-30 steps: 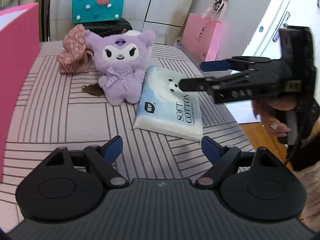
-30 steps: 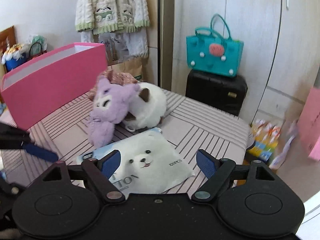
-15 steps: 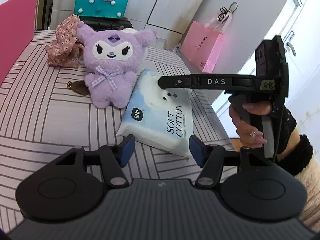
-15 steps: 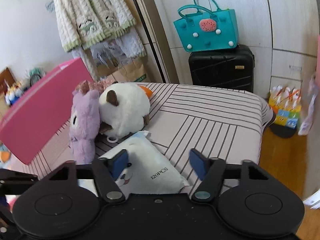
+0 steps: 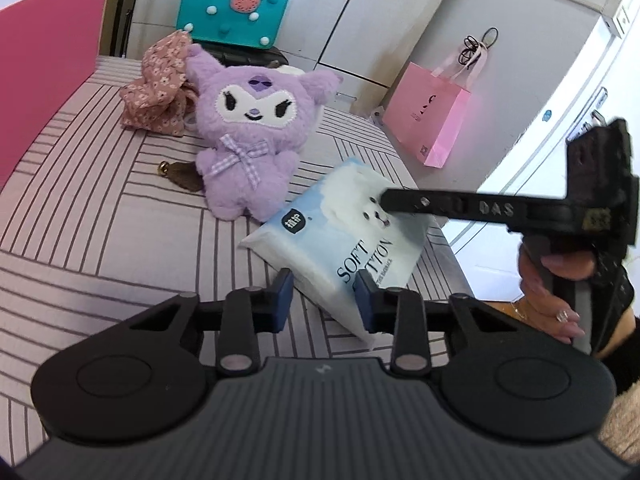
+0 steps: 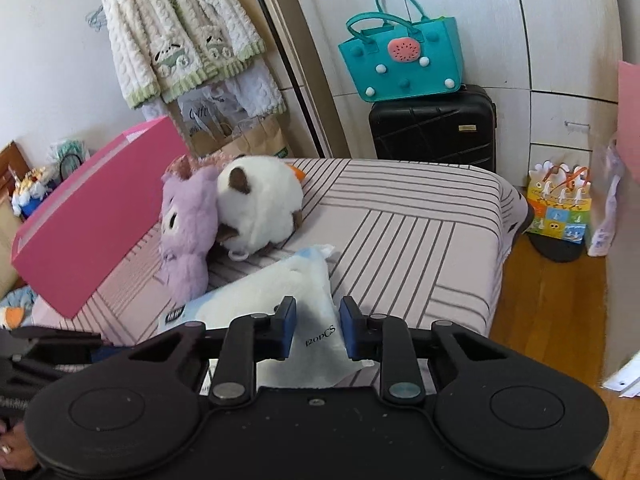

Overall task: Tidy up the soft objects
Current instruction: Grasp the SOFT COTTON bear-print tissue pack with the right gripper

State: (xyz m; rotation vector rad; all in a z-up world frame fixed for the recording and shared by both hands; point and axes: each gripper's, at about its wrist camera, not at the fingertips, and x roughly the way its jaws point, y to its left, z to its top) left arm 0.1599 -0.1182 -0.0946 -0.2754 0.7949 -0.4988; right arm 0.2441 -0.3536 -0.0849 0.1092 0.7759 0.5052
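Observation:
A pale blue tissue pack (image 5: 340, 232) printed "SOFT COTTON" lies on the striped bed (image 5: 100, 220), with both grippers on it from opposite ends. My left gripper (image 5: 325, 302) has the pack's near edge between its blue pads; the jaws are closing and the pads press the wrapper. My right gripper (image 6: 319, 324) is shut on the other end of the pack (image 6: 288, 280), which bunches up between its pads. From the left wrist it shows side-on, its fingers (image 5: 404, 203) lying over the bear print. A purple plush (image 5: 252, 140) sits behind the pack.
A white plush (image 6: 260, 204) leans on the purple one (image 6: 188, 224), and a floral cloth (image 5: 160, 88) lies behind. A tall pink box (image 6: 100, 216) stands along the bed's left side. A teal bag (image 6: 400, 60) on a black suitcase and a pink paper bag (image 5: 428, 120) stand beyond.
Both grippers went from wide open to closed on the tissue pack's two ends, each rolling a little. The pack's near end now tilts up off the bed.

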